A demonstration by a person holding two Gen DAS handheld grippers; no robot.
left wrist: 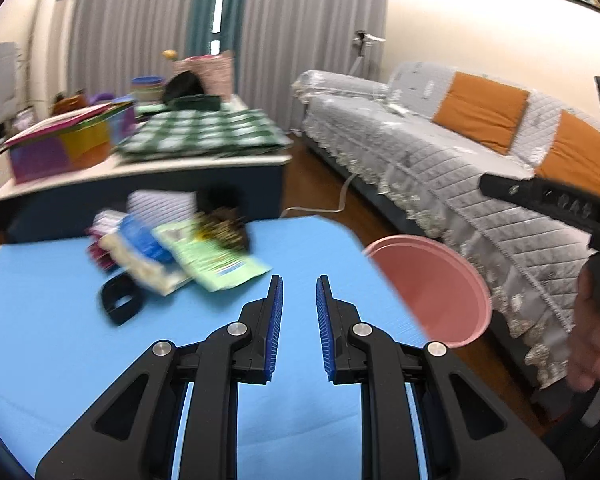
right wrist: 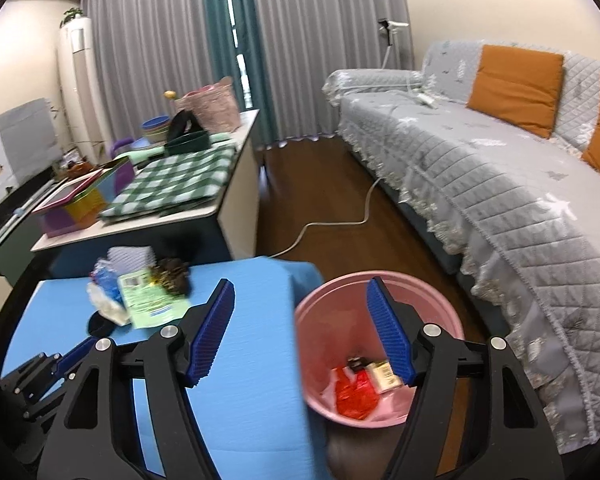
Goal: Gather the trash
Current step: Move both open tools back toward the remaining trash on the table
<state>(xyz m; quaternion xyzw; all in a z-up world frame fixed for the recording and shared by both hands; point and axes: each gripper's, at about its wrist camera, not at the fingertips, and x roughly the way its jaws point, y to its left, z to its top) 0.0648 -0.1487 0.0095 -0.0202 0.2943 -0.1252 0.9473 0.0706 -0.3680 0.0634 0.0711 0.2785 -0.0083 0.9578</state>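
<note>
Both hand-held grippers share one build. The left gripper (left wrist: 299,292) has matte black plastic linkage arms with triangular cut-outs, joined by round silver pivot pins. Each finger carries a long blue ribbed pad (left wrist: 275,320) on its inner face. The right gripper (right wrist: 300,300) looks the same: black angular arms, silver pins, and blue ridged pads (right wrist: 388,332). From the left wrist view, the right gripper's side appears as a black bar with small screws and sockets, above a black handle with a bare hand (left wrist: 592,332) on it; no sleeve shows.
</note>
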